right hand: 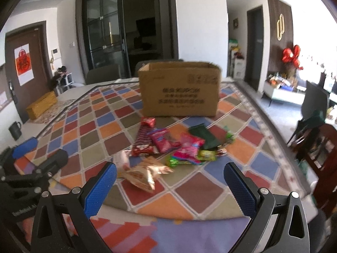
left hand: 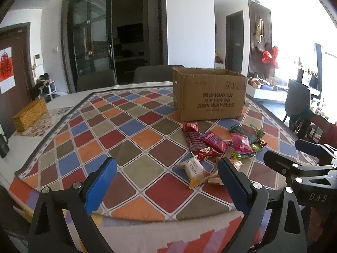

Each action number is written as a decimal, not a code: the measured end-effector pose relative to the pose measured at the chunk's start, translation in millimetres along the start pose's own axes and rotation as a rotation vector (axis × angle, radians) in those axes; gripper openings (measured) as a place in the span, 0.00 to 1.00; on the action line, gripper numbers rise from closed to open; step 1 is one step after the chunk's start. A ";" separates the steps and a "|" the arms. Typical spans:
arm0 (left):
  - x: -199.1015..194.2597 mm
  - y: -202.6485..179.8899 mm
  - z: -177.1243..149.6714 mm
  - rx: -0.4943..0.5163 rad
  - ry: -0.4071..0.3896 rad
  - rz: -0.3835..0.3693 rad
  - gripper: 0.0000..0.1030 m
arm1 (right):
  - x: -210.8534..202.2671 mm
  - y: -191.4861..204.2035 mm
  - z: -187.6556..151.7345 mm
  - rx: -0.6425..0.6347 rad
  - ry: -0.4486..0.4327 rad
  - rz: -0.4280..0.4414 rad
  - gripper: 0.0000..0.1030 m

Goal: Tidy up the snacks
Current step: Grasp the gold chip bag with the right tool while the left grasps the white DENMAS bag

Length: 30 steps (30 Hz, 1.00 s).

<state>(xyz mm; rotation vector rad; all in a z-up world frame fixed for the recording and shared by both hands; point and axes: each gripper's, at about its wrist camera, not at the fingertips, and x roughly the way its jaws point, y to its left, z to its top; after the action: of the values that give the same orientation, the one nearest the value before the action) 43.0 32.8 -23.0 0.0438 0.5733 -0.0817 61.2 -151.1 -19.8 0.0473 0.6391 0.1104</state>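
A pile of snack packets (left hand: pixel 221 145) lies on the chequered tablecloth (left hand: pixel 118 130) in front of an open cardboard box (left hand: pixel 208 94). The pile holds red, pink, green and beige wrappers. It also shows in the right wrist view (right hand: pixel 168 147), with the box (right hand: pixel 179 90) behind it. My left gripper (left hand: pixel 166 179) is open and empty, low over the cloth, with a beige packet (left hand: pixel 194 174) just ahead between its fingers. My right gripper (right hand: pixel 169 181) is open and empty, just short of a crinkled beige packet (right hand: pixel 143 174). Each gripper shows in the other's view at the side.
A woven yellow box (left hand: pixel 29 113) and a dark mug (left hand: pixel 3 145) stand at the table's left side. Grey chairs (left hand: pixel 94 80) stand behind the table. A dark wooden chair (right hand: pixel 316 145) is at the right. The table's front edge is close below both grippers.
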 end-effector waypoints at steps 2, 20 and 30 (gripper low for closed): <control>12.0 2.6 0.8 0.000 0.019 -0.030 0.90 | 15.7 2.1 1.9 0.029 0.028 0.023 0.99; 107.1 2.9 -4.3 -0.032 0.236 -0.206 0.57 | 105.5 1.4 -4.6 0.215 0.263 0.154 0.68; 131.8 -2.2 -4.1 -0.087 0.326 -0.267 0.49 | 128.2 -7.5 -8.4 0.314 0.337 0.190 0.63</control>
<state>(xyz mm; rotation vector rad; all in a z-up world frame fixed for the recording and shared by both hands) 150.9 22.2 -98.1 -0.1068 0.9059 -0.3127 159.0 -143.4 -103.1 0.3996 0.9844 0.2030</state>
